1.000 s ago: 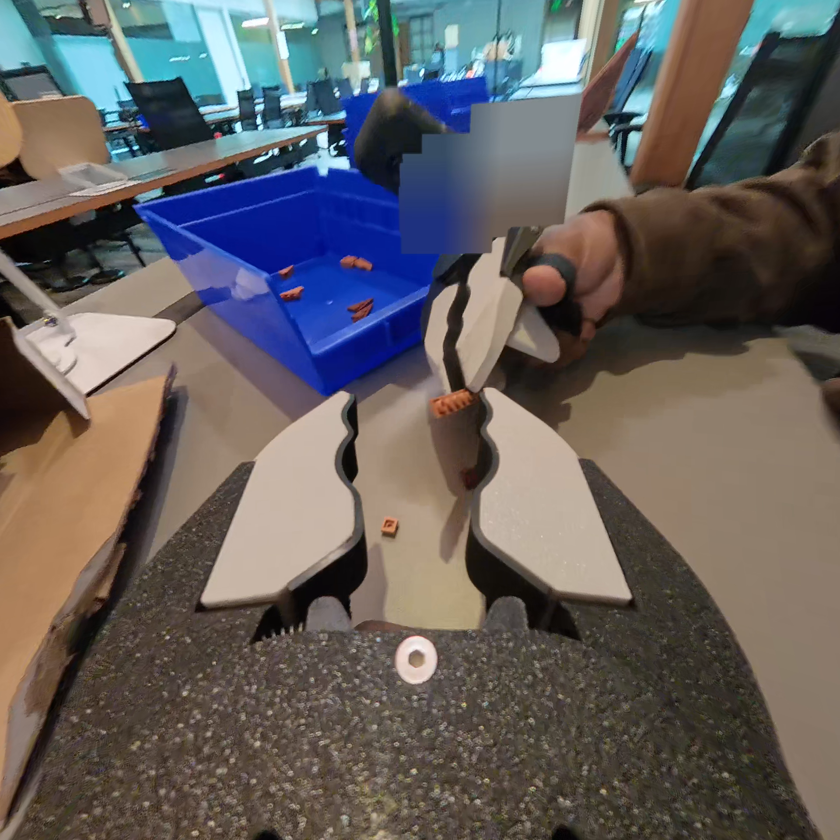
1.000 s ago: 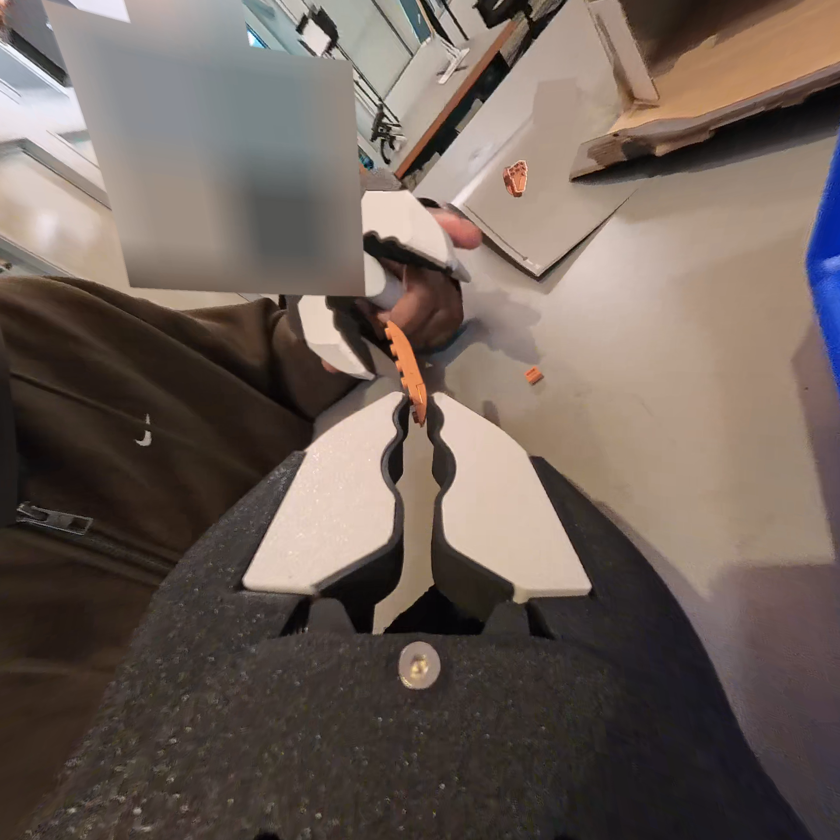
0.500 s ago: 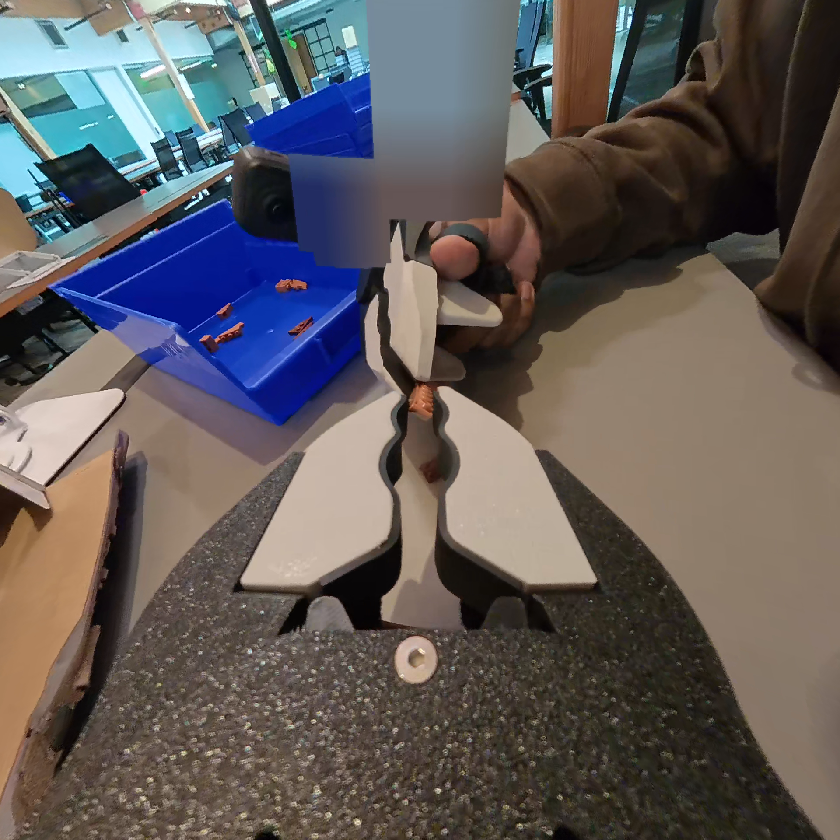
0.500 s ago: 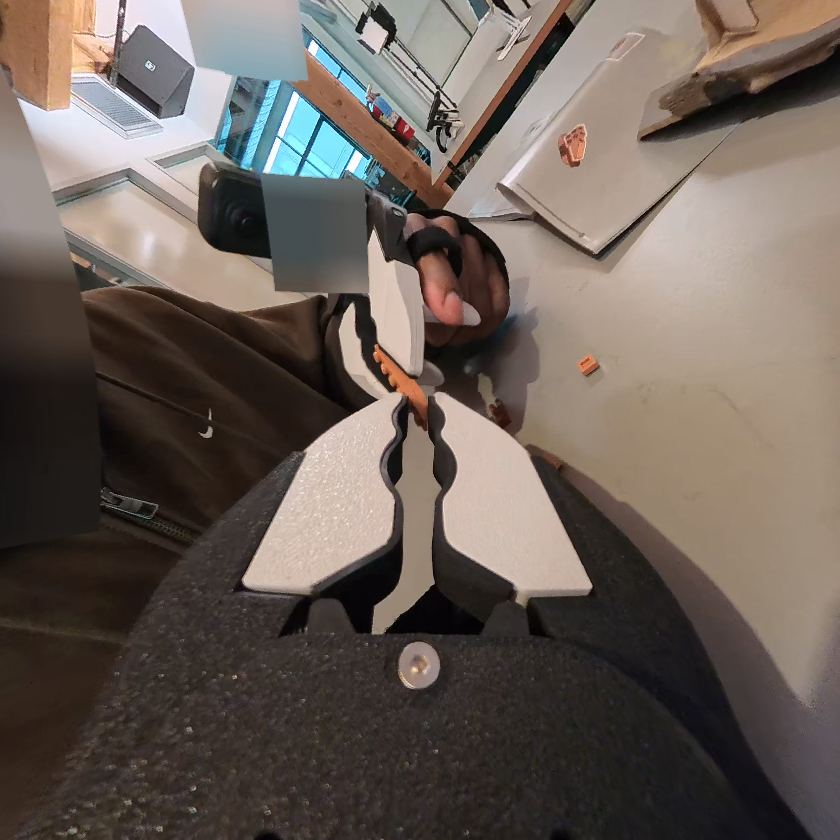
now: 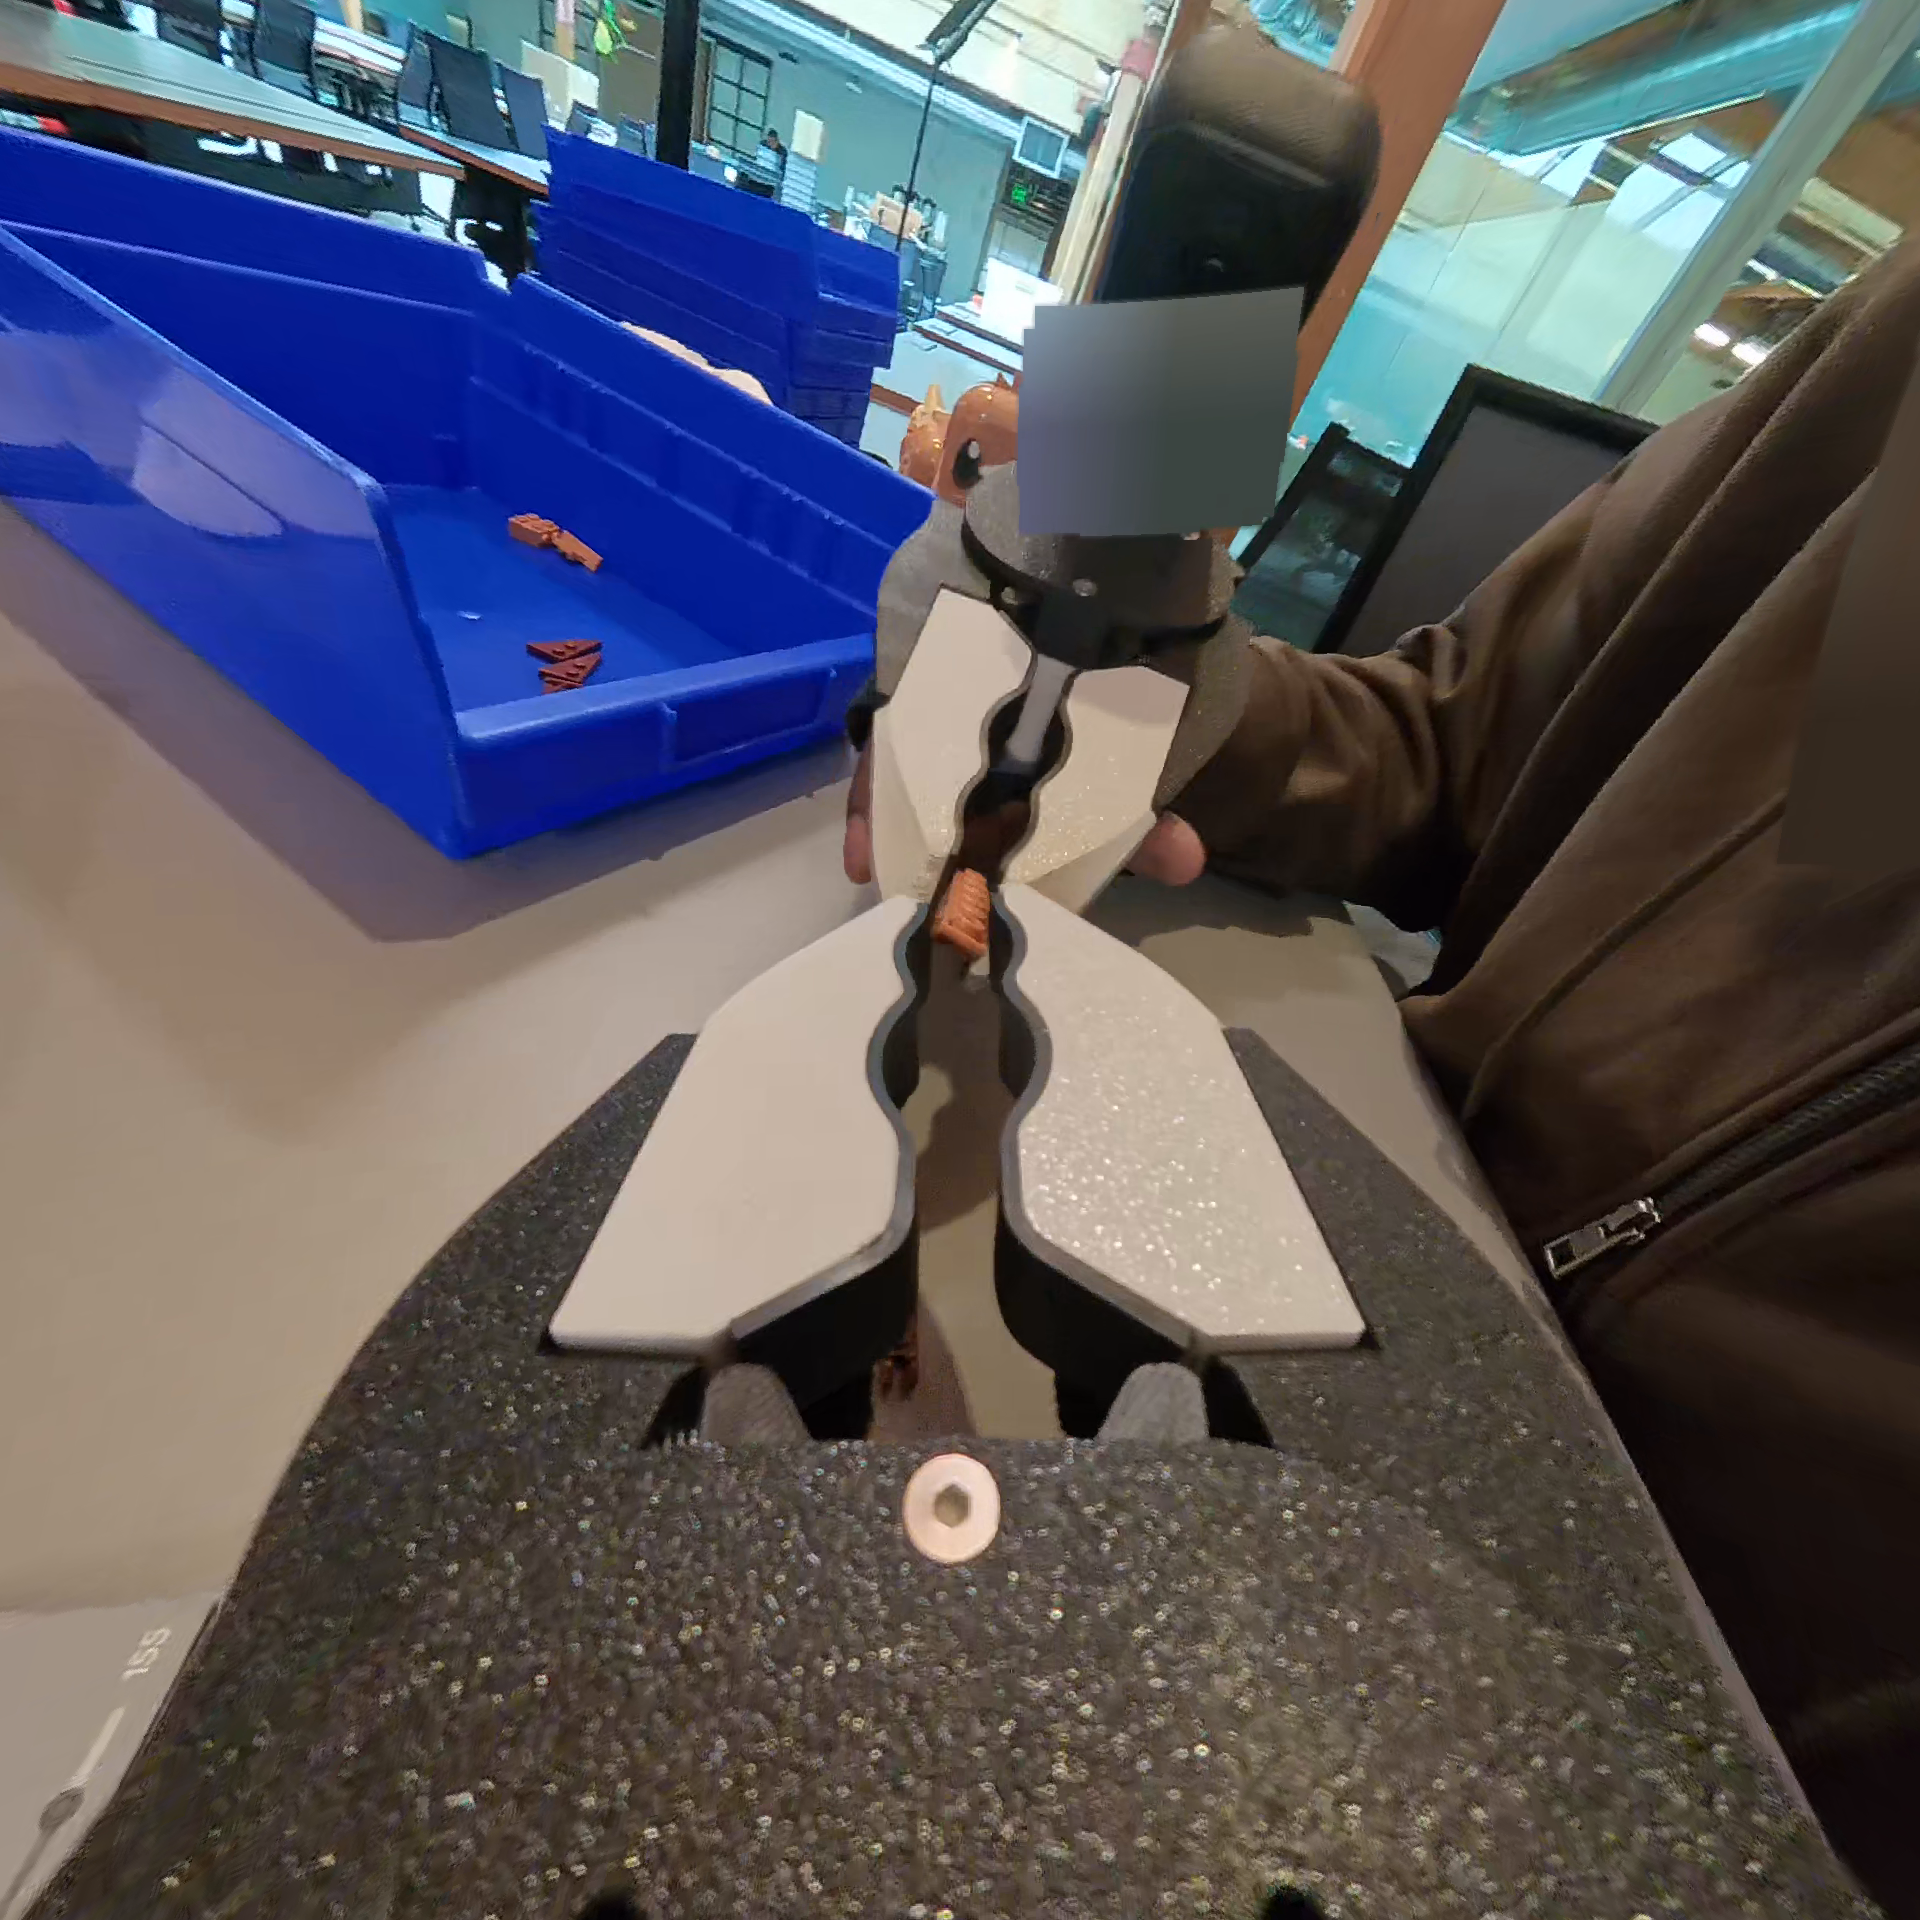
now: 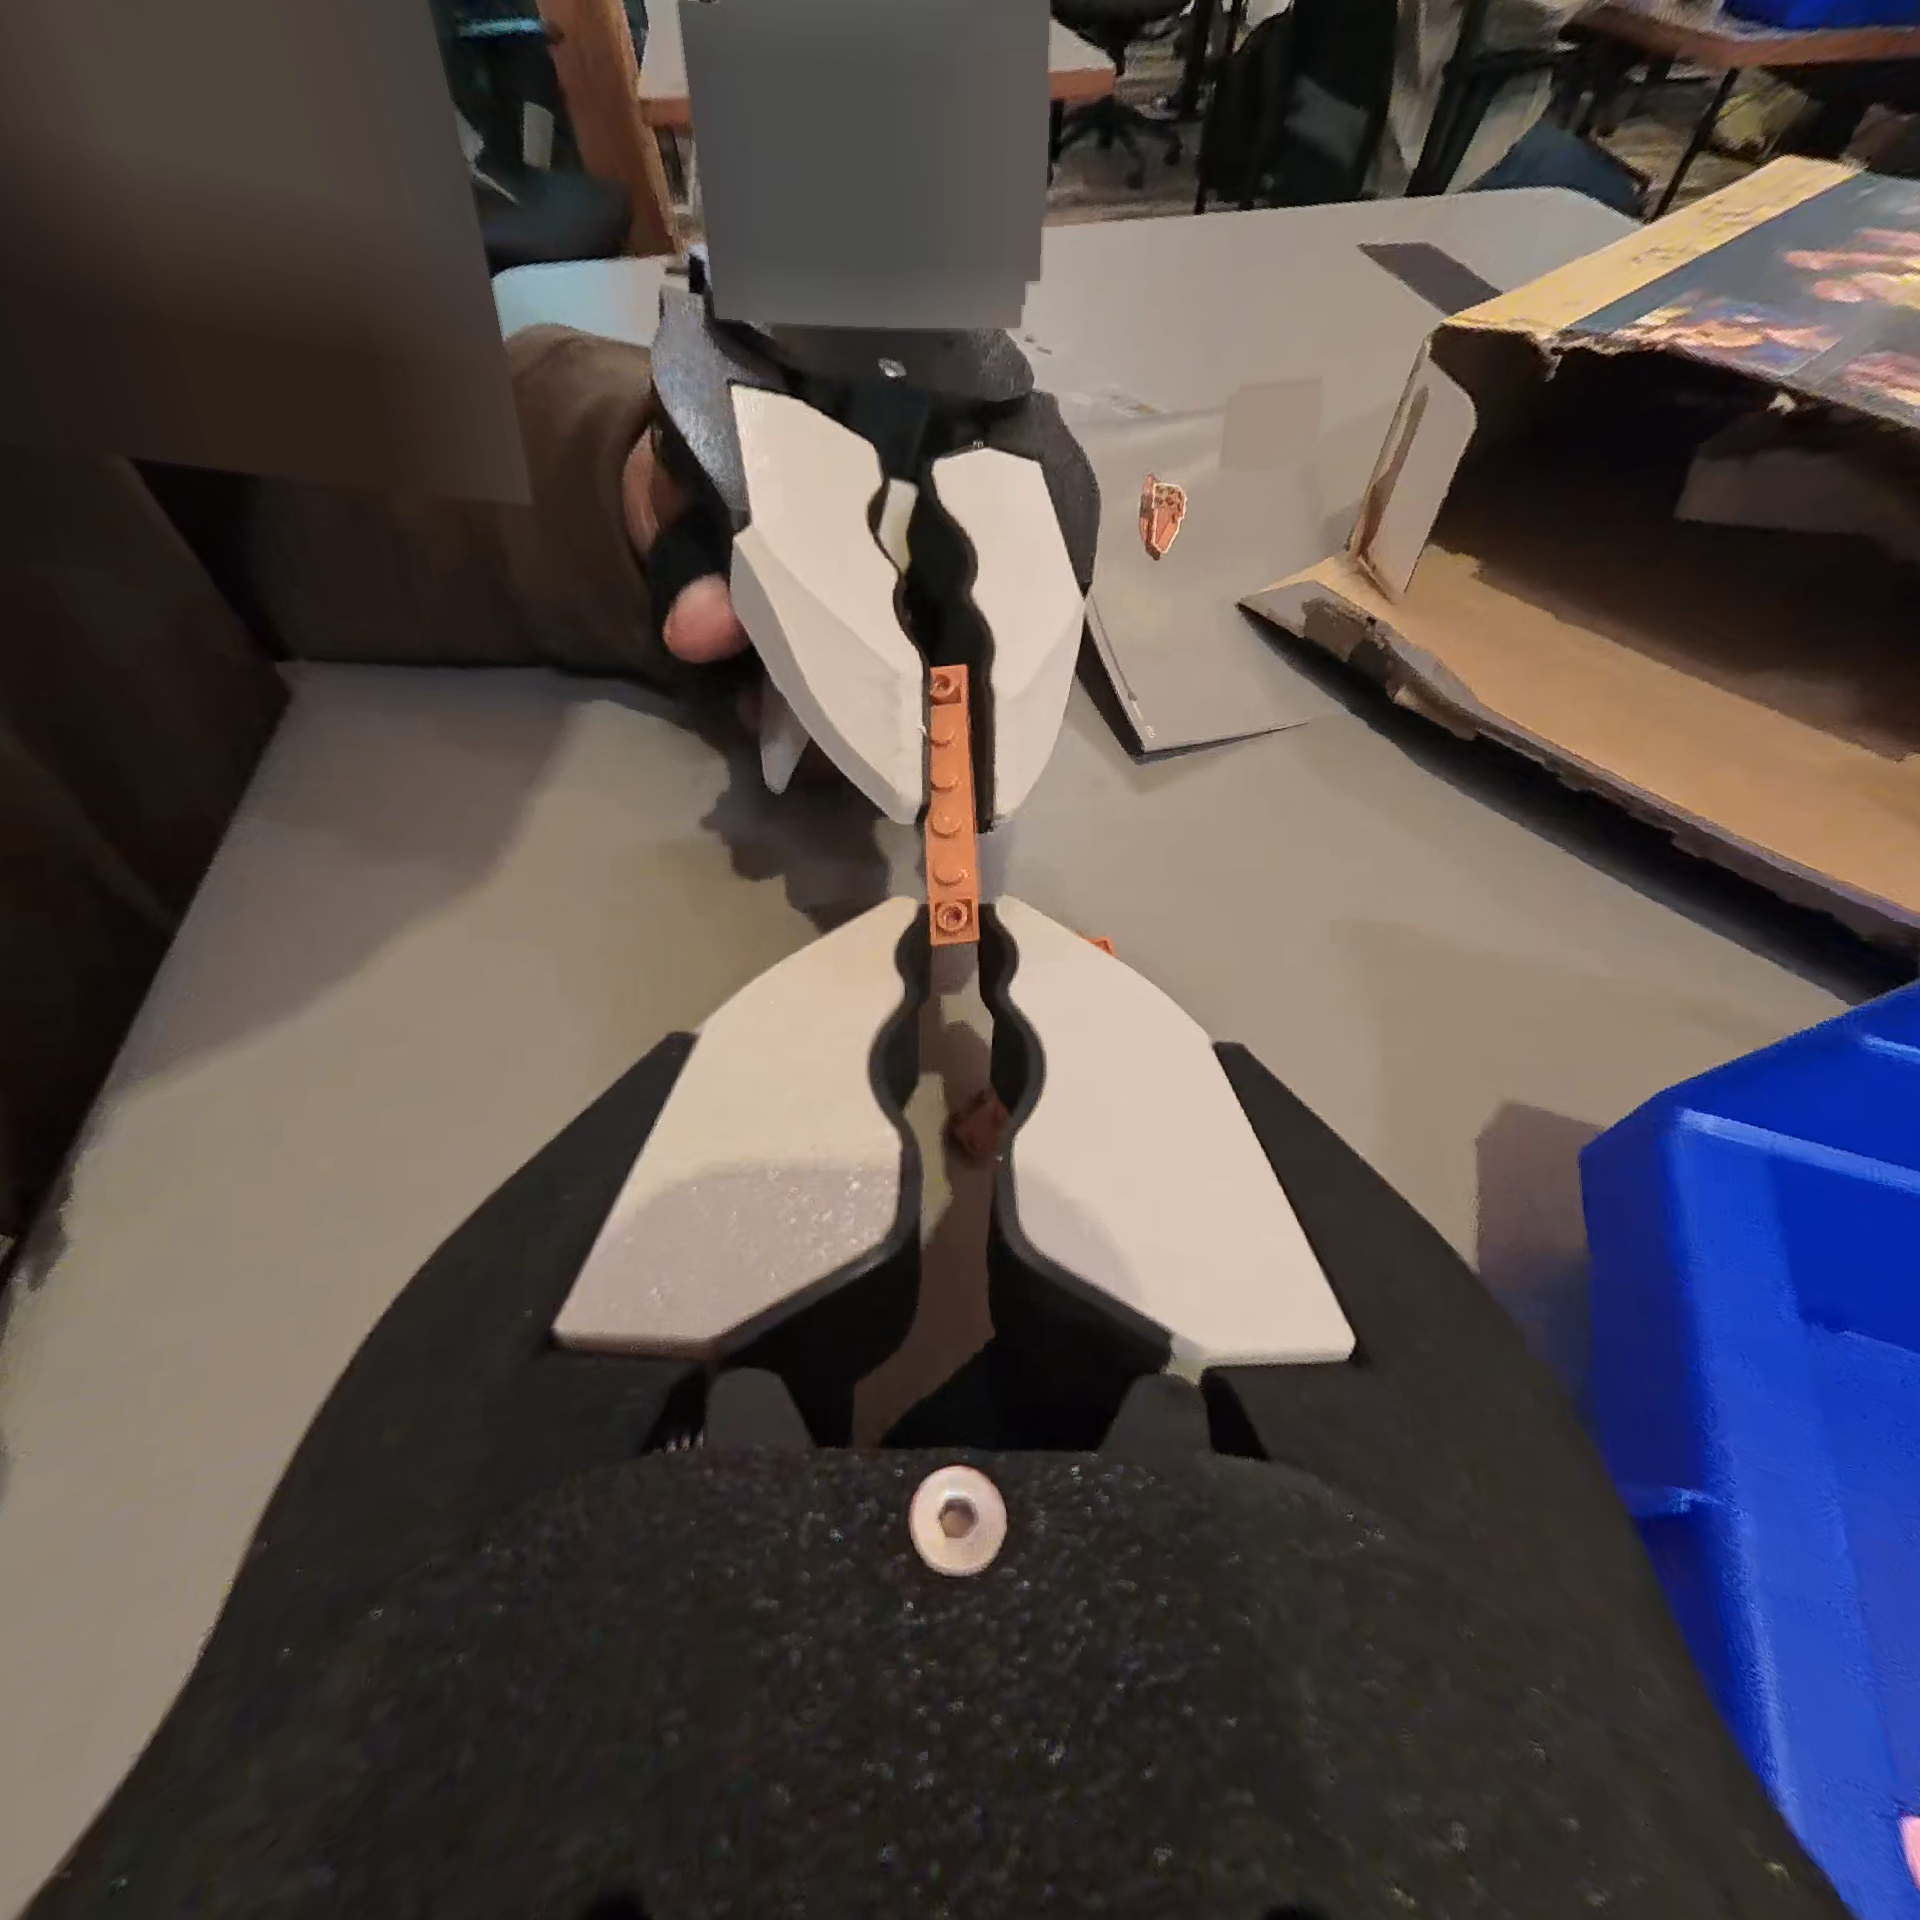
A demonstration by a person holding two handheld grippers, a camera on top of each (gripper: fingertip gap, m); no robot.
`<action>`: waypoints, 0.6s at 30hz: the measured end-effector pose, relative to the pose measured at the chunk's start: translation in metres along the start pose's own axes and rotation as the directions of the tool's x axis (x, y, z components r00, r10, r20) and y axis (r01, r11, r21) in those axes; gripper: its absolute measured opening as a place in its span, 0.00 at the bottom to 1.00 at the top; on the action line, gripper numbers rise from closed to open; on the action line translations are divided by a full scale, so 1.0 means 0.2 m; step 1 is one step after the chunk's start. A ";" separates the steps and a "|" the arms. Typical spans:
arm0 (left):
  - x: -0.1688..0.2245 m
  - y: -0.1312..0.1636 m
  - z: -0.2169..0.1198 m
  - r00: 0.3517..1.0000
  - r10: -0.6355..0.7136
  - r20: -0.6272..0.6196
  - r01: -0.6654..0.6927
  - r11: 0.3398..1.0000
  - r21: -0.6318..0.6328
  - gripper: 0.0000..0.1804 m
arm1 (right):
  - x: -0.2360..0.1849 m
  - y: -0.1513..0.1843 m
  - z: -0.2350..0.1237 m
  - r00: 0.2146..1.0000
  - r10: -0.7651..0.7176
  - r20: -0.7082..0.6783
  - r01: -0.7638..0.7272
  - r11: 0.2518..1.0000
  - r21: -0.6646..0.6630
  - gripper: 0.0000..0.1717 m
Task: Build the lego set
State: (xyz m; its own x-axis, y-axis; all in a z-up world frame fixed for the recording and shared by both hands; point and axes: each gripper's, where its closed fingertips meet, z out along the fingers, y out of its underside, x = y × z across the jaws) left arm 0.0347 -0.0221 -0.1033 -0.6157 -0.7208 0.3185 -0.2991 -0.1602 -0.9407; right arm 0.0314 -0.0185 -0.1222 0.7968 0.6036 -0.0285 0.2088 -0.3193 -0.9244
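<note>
Both claws meet tip to tip over the grey table (image 6: pixel 416 935), one orange studded strip (image 6: pixel 952 800) bridging them. The right gripper (image 6: pixel 954 925) is nearly pressed together, its pads pinching the near end of the strip. The left gripper (image 6: pixel 956 748) facing it pinches the far end the same way, so the strip is clamped at both ends and hangs clear of the tabletop.

From the left gripper's (image 5: pixel 961 920) own camera, the strip (image 5: pixel 961 906) shows end-on between its tips, with the right gripper (image 5: pixel 1013 821) and the hand (image 5: pixel 1174 842) around it just beyond.

Down on the table under the right gripper lies a small dark brown piece (image 6: pixel 977 1127); a small orange piece (image 6: pixel 1099 943) peeks out beside its right finger.

Farther back toward the table's edge sits a blue bin (image 5: pixel 582 727) with a few brown pieces (image 5: pixel 566 665) inside. On the other side lie a grey laptop (image 6: pixel 1195 623) and a torn cardboard box (image 6: pixel 1558 582).
</note>
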 end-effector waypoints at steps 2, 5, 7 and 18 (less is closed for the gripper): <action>-0.01 -0.01 0.00 1.000 0.009 0.016 -0.009 1.000 0.007 0.06 | 0.01 0.00 0.00 0.996 0.082 0.027 -0.083 0.997 0.010 0.04; -0.05 -0.03 -0.02 0.992 0.088 0.086 -0.090 0.996 0.026 0.12 | 0.02 0.00 -0.02 0.969 0.233 0.081 -0.236 0.971 0.026 0.04; -0.05 -0.03 -0.03 0.988 0.123 0.093 -0.124 0.992 0.012 0.12 | 0.01 -0.02 -0.02 0.935 0.322 0.149 -0.332 0.943 0.040 0.04; -0.01 -0.01 -0.02 1.000 -0.025 -0.006 0.025 1.000 0.018 0.04 | -0.01 -0.03 -0.02 0.967 0.218 0.128 -0.225 0.973 0.041 0.20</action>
State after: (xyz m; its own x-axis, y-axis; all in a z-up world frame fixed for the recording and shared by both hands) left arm 0.0349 -0.0177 -0.1012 -0.6122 -0.7127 0.3425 -0.3014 -0.1901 -0.9344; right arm 0.0309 -0.0209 -0.1140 0.7437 0.6078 -0.2784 0.0006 -0.4170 -0.9089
